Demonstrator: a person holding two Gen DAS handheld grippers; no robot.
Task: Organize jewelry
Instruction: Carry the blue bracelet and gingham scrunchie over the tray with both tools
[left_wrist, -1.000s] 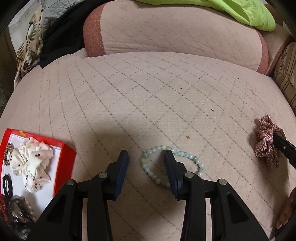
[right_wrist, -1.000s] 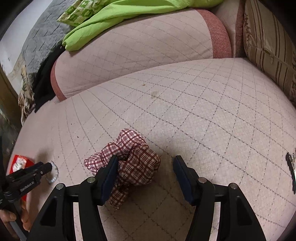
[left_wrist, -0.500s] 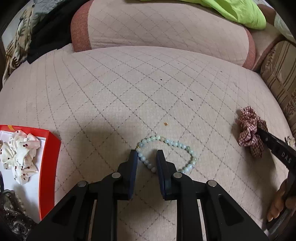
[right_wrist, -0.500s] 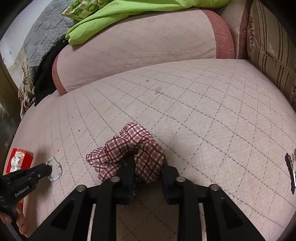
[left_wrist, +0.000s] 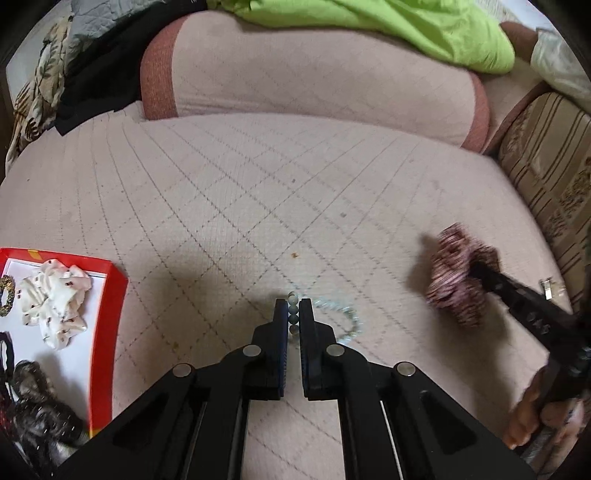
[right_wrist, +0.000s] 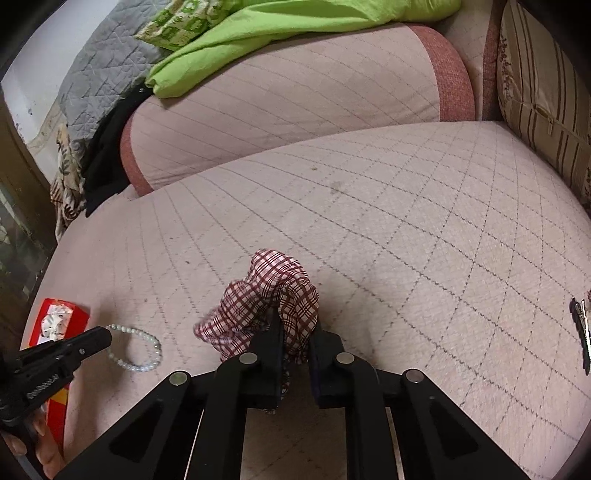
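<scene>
Starting at the far left, your red box (left_wrist: 110, 295) sits on the quilted sofa seat (left_wrist: 258, 192) with the white spotted scrunchie (left_wrist: 55, 295) and some darker pieces already inside, so that's clearly the drop spot; next over, your left gripper (left_wrist: 293, 321) was standing wide around the pale bead bracelet (left_wrist: 351, 317) a second ago, and now the jaws have come right together with a few beads pinched between the pads, the rest of the loop trailing off to the right on the fabric; it looks like the strand is just starting to lift, though the blur makes that hard to swear to; moving right, the right gripper (right_wrist: 295, 332) had its jaws spread either side of the red plaid scrunchie (right_wrist: 266, 295) and they're still closing in on it now, with a fold of the cloth squeezed between them and most of the scrunchie bunched ahead and to the left of the fingers; far right, a small dark clip (right_wrist: 580, 325) lies on the cushion near the striped pillow (right_wrist: 543, 92), untouched; so what it means for you: both pieces are now gripped at once, and my guess is next you carry them left to the box, bracelet first since it's nearer; watch that thin bead grip, it could slip.
</scene>
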